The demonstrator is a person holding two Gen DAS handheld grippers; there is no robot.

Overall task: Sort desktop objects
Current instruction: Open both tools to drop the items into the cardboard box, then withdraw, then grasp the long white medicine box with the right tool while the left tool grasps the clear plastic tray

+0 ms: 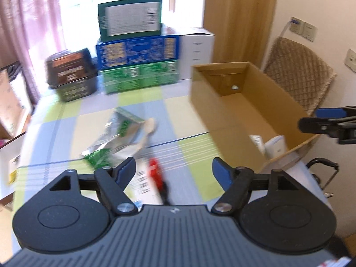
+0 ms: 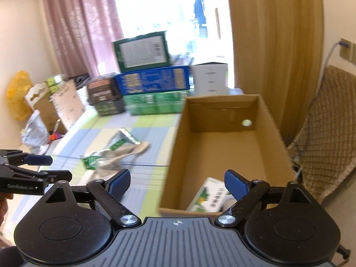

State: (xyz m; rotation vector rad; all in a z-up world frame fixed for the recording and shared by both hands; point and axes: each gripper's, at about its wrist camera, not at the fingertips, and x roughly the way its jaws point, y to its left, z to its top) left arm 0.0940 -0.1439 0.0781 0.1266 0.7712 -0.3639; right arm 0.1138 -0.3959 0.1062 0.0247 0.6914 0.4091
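Carton lies in box, near end, apparently sorted already. Wrapper, spoon, red item loose on table beside box, likely awaiting sorting. Left gripper over red item, jaws wide, empty. Right gripper at box's near edge, jaws wide, empty.

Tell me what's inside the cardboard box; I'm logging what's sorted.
The cardboard box holds a green-and-white carton and something white at its near end. The right gripper's fingers hide that corner partly.

Left claw and right claw, both spread wide, empty.
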